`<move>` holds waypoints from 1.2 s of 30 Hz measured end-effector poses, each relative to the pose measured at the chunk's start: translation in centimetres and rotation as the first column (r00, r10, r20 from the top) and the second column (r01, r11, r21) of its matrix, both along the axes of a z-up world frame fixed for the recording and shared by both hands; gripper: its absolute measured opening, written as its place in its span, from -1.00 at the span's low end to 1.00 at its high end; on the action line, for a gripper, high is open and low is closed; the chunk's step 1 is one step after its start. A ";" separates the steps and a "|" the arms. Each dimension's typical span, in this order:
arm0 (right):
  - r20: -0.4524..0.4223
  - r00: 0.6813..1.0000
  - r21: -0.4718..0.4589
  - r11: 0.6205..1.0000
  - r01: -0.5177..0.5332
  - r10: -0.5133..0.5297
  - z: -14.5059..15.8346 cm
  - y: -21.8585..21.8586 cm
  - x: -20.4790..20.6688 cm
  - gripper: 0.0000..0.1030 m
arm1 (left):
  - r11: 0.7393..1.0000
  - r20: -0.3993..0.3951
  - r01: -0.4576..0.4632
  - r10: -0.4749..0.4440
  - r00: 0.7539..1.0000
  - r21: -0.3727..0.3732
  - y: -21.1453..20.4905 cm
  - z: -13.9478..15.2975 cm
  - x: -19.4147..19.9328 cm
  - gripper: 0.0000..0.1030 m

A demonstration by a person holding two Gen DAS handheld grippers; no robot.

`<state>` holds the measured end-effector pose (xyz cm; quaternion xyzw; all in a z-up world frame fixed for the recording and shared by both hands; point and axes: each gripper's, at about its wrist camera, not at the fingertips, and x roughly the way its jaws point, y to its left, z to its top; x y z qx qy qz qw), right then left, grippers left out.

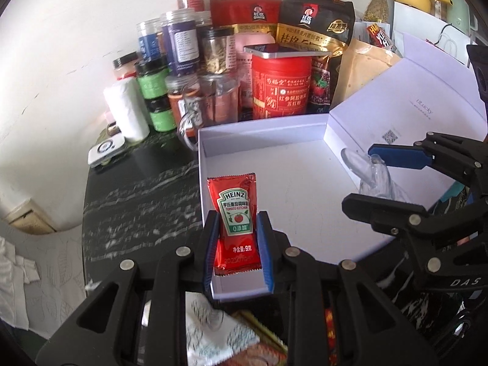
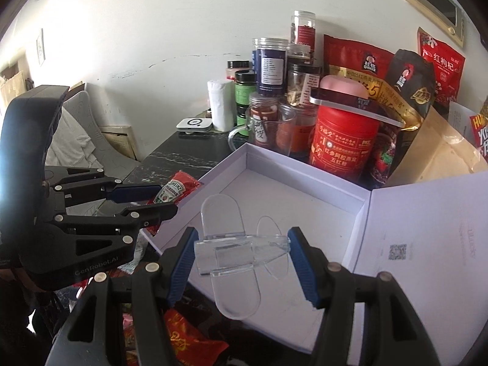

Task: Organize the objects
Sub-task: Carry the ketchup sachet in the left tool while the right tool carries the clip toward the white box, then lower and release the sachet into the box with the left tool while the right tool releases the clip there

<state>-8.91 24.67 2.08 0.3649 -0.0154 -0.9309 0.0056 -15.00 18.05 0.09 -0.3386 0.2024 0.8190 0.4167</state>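
Observation:
My left gripper (image 1: 238, 228) is shut on a red Heinz ketchup packet (image 1: 236, 222), held upright over the near left corner of the open white box (image 1: 259, 134). It shows from the side in the right wrist view (image 2: 164, 196), with the packet (image 2: 175, 189) at the box's left edge. My right gripper (image 2: 241, 250) is shut on a clear acrylic stand (image 2: 231, 256) above the box (image 2: 305, 192). In the left wrist view it (image 1: 357, 177) holds the clear stand (image 1: 372, 174) at the box's right side.
Jars (image 1: 180, 42), a red tin (image 1: 282, 85), snack bags (image 1: 314, 21), a glass mug (image 1: 213, 103) and a white roll (image 1: 126, 109) crowd the wall behind the box. The box lid (image 1: 405, 100) stands open at right. Loose sachets (image 2: 186, 335) lie on the black marble table (image 1: 137, 201) in front.

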 end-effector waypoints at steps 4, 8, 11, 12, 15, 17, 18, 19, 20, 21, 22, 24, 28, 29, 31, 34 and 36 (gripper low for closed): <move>0.001 1.000 0.004 1.000 0.029 -0.029 0.1 1.2 -1.0 0.20 | 1.000 -0.005 0.025 -0.025 1.000 0.001 1.6 0.3 -0.8 -0.54; 0.004 0.998 -0.002 0.998 0.064 -0.064 0.0 2.4 -2.0 0.20 | 0.999 -0.008 0.054 -0.054 0.998 -0.008 3.2 0.3 -1.6 -0.54; 0.012 0.996 -0.013 0.996 0.083 -0.083 -0.2 3.2 -2.8 0.20 | 0.997 -0.008 0.072 -0.072 0.997 -0.013 4.3 0.1 -2.0 -0.54; 0.015 0.996 -0.014 0.996 0.089 -0.088 -0.2 3.4 -3.1 0.20 | 0.997 -0.005 0.076 -0.076 0.997 -0.016 4.6 0.0 -2.2 -0.54; 0.020 0.995 -0.013 0.995 0.095 -0.095 -0.3 3.8 -3.9 0.20 | 0.996 0.003 0.081 -0.081 0.997 -0.026 5.5 -0.4 -2.8 -0.54; 0.026 0.995 -0.009 0.995 0.100 -0.100 -0.3 4.0 -4.2 0.20 | 0.996 0.000 0.082 -0.082 0.997 -0.036 6.0 -0.6 -3.2 -0.54; 0.030 0.994 -0.005 0.995 0.103 -0.103 -0.3 4.0 -4.5 0.20 | 0.996 0.000 0.082 -0.082 0.997 -0.041 6.2 -0.7 -3.3 -0.54; 0.033 0.994 -0.003 0.994 0.107 -0.107 -0.3 4.1 -4.7 0.20 | 0.995 0.003 0.083 -0.083 0.997 -0.047 6.5 -0.8 -3.6 -0.54; 0.034 0.993 0.000 0.994 0.110 -0.110 -0.3 4.3 -4.9 0.20 | 0.995 0.003 0.082 -0.082 0.997 -0.055 6.8 -1.0 -3.8 -0.54; 0.038 0.993 0.000 0.993 0.115 -0.115 -0.4 4.4 -5.1 0.20 | 0.995 0.001 0.082 -0.082 0.997 -0.060 7.1 -1.1 -4.0 -0.54; 0.043 0.992 -0.005 0.993 0.118 -0.118 -0.4 4.6 -5.3 0.19 | 0.994 -0.002 0.082 -0.083 0.997 -0.066 7.4 -1.2 -4.2 -0.54; 0.053 0.992 -0.017 0.993 0.119 -0.118 -0.5 5.0 -5.7 0.20 | 0.993 -0.004 0.084 -0.084 0.996 -0.081 7.9 -1.5 -4.5 -0.54; 0.072 0.990 -0.014 0.992 0.126 -0.125 -0.6 5.5 -6.8 0.20 | 0.991 0.012 0.085 -0.084 0.996 -0.103 9.1 -2.0 -5.4 -0.54; 0.081 0.988 -0.016 0.991 0.131 -0.129 -0.7 5.7 -7.1 0.19 | 0.991 0.020 0.085 -0.084 0.996 -0.102 9.4 -2.1 -5.6 -0.54; 0.103 0.985 -0.020 0.990 0.143 -0.140 -1.0 6.1 -7.6 0.20 | 0.990 0.031 0.092 -0.089 0.996 -0.103 9.9 -2.4 -5.9 -0.54; 0.132 0.979 -0.032 0.986 0.161 -0.156 -1.6 6.8 -8.4 0.20 | 0.989 0.049 0.103 -0.098 0.994 -0.107 10.6 -3.0 -6.5 -0.53; 0.142 0.976 -0.032 0.985 0.171 -0.165 -1.9 7.3 -8.8 0.20 | 0.987 0.062 0.112 -0.105 0.992 -0.116 11.1 -3.6 -6.7 -0.53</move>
